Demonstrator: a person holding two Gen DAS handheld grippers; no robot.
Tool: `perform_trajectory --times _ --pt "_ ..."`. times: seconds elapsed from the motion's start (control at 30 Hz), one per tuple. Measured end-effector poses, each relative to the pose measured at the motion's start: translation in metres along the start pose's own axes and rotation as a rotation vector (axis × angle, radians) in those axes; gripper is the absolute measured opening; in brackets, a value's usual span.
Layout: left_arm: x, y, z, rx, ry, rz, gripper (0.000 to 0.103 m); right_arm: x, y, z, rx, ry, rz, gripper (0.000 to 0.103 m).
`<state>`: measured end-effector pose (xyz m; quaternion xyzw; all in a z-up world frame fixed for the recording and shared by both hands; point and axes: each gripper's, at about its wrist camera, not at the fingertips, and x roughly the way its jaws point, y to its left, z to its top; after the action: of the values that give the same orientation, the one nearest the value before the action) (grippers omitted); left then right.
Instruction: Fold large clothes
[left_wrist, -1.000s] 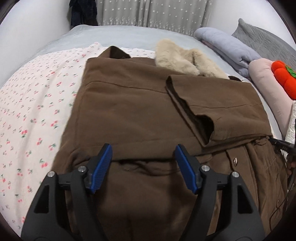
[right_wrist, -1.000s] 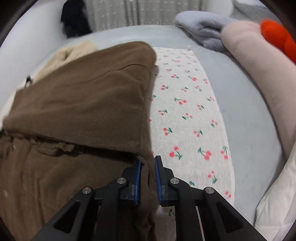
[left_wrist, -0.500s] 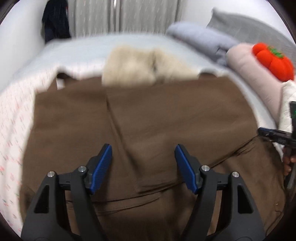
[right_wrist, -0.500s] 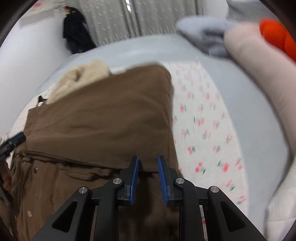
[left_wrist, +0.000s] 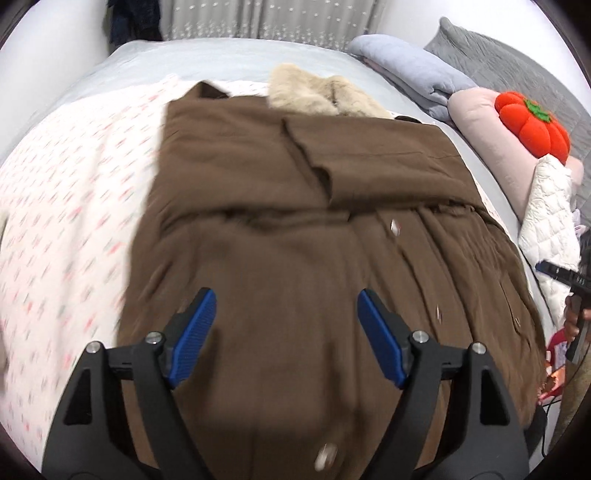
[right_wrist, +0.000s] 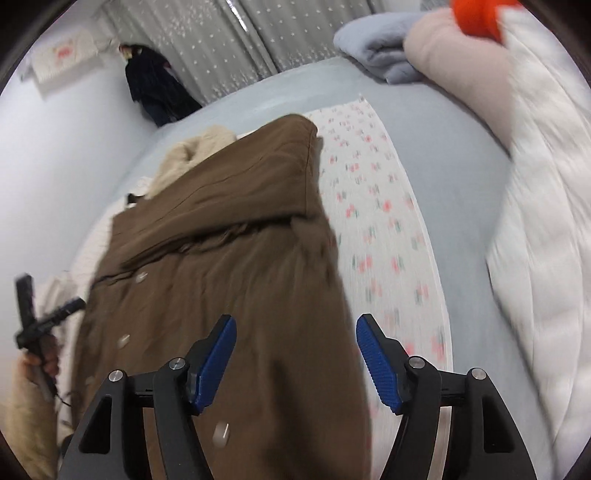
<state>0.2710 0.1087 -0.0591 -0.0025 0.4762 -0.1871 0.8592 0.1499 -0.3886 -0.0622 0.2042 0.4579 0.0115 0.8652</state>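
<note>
A large brown coat (left_wrist: 295, 229) (right_wrist: 229, 251) with a beige fur collar (left_wrist: 317, 92) (right_wrist: 192, 155) lies flat on a cherry-print sheet (left_wrist: 74, 206) (right_wrist: 384, 229), both sleeves folded across its chest. My left gripper (left_wrist: 284, 325) hovers over the coat's lower half, its jaws opening with nothing between them. My right gripper (right_wrist: 295, 347) hangs above the coat's right edge, jaws opening wide and free of the cloth. The right gripper also shows at the right rim of the left wrist view, and the left gripper at the left rim of the right wrist view.
The grey bed (left_wrist: 207, 51) (right_wrist: 443, 122) holds a folded blue-grey blanket (left_wrist: 410, 70) (right_wrist: 373, 44), a pink pillow (left_wrist: 480, 122), an orange pumpkin cushion (left_wrist: 532, 125) and a white quilt (left_wrist: 550, 221) (right_wrist: 546, 206) along the right. Dark clothing (right_wrist: 155, 88) hangs by the curtain.
My right gripper let go of the coat's edge and opened wide while pulling back and up. The left gripper drew back toward the hem; more of the coat's lower part is in view.
</note>
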Motion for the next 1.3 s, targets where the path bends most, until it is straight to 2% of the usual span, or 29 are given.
perform_trajectory --times 0.13,0.33,0.47,0.57,0.7,1.03,1.3 --pt "-0.029 0.035 -0.043 -0.091 0.034 -0.01 0.082 -0.021 -0.01 -0.046 0.032 0.03 0.034 0.07" --pt "-0.041 0.076 -0.102 -0.23 0.109 -0.026 0.082 -0.031 -0.022 -0.102 0.08 0.065 0.067 0.07" --pt "-0.038 0.089 -0.137 -0.302 0.174 -0.098 0.082 -0.033 -0.025 -0.127 0.102 0.072 0.089 0.07" --pt "-0.047 0.087 -0.153 -0.304 0.145 -0.157 0.082 -0.034 -0.027 -0.141 0.124 0.043 0.122 0.07" --pt "-0.052 0.085 -0.17 -0.311 0.134 -0.252 0.082 -0.04 -0.029 -0.157 0.147 -0.004 0.161 0.07" --pt "-0.052 0.062 -0.175 -0.253 0.114 -0.246 0.082 -0.043 -0.034 -0.173 0.181 -0.049 0.246 0.069" --pt "-0.048 0.06 -0.178 -0.261 0.081 -0.294 0.076 -0.039 -0.033 -0.178 0.19 -0.035 0.299 0.068"
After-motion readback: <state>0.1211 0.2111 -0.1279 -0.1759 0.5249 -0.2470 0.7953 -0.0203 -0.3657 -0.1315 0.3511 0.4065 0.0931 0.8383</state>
